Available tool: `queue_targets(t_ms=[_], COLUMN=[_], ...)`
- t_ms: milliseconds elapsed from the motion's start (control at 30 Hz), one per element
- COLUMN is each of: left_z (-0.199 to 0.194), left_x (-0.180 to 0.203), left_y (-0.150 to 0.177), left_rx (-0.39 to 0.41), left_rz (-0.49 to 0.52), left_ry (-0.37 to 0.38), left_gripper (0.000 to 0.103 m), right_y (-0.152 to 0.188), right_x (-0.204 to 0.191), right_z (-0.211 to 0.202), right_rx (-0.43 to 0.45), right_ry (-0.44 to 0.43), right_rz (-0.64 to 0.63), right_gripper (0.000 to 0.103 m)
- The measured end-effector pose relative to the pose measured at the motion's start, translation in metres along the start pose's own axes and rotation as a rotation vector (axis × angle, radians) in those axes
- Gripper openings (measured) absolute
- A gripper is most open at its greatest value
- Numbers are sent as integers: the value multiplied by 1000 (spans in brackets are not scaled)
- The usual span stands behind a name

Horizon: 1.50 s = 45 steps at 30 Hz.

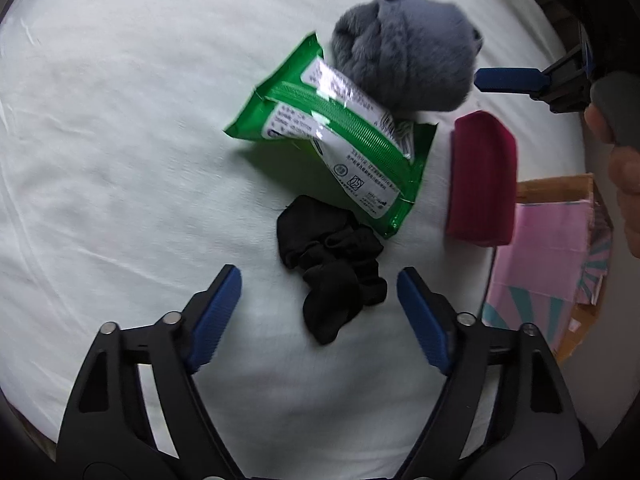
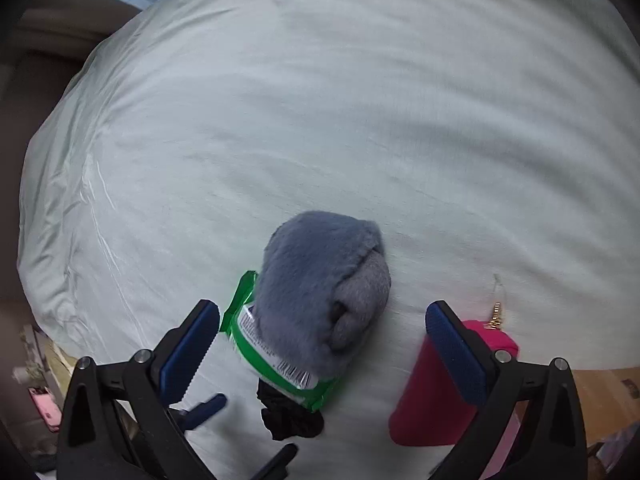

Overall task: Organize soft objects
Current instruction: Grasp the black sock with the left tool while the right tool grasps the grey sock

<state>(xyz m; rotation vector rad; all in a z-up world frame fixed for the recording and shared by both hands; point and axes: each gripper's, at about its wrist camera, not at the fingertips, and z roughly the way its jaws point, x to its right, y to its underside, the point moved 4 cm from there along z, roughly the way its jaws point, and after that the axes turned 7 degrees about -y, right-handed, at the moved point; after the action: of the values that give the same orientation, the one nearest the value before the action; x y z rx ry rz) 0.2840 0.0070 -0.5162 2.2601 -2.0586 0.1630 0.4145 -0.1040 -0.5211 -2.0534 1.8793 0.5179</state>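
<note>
Left gripper (image 1: 319, 296) is pointing down over the pale bedsheet (image 1: 120, 160), jaws standing apart with the black socks (image 1: 330, 266) lying between the blue pads, pads not touching the fabric; nothing gripped. Right gripper (image 2: 322, 330) is also hanging jaws-wide over the pile, straddling the grey plush bundle (image 2: 324, 288), holding nothing. Grey bundle is sitting partly on the green wipes pack (image 1: 332, 140); socks are touching the pack's near edge. Maroon pouch (image 1: 482, 184) is lying just beside the pack, near the bed edge, apart from the grey bundle. Small gold clasp (image 2: 495, 316) is showing at the pouch's far end, probably a zipper pull, too small to confirm. Cardboard box (image 1: 560, 248) with pink contents is sitting beyond the bed edge.
</note>
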Motion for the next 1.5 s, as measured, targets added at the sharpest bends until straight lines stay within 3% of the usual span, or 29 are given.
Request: queue_targets(t_ms=[133,267,367,400,433,533,733,900,1200,1500], left_z=[17,26,28,28,28,28,20,0,-77,-170], left_x=[7,14,18,19,19,9,5,-7,-10,-15], left_y=[1,2,4,4,4,3,8,11,6,12], left_rx=[-8,-7,-2,-1,2,-6,13,47,166,269], left_rz=[-25,-11,3,3,8,-31,-20,-40,-10,104], left_ry=[-1,-47,-87,-94,-57,-29,-11,-1,7,30], left_gripper=[74,70,54,42,32,19,16,16,16,16], right_y=[-5,-10,-13,-13,-13,-12,-6,4,40,110], right_x=[7,3,2,2,3,8,14,10,-24,-64], right_z=[12,23,27,27,27,22,12,-10,-80,-161], right_rx=[-12,-23,-24,-23,-19,-3,53,110,237,386], right_ry=[-30,-59,-21,-11,-8,-14,-21,-32,-27,-36], right_rz=[39,41,19,15,15,36,55,67,46,45], right_gripper=[102,91,77,70,67,61,52,52,52,51])
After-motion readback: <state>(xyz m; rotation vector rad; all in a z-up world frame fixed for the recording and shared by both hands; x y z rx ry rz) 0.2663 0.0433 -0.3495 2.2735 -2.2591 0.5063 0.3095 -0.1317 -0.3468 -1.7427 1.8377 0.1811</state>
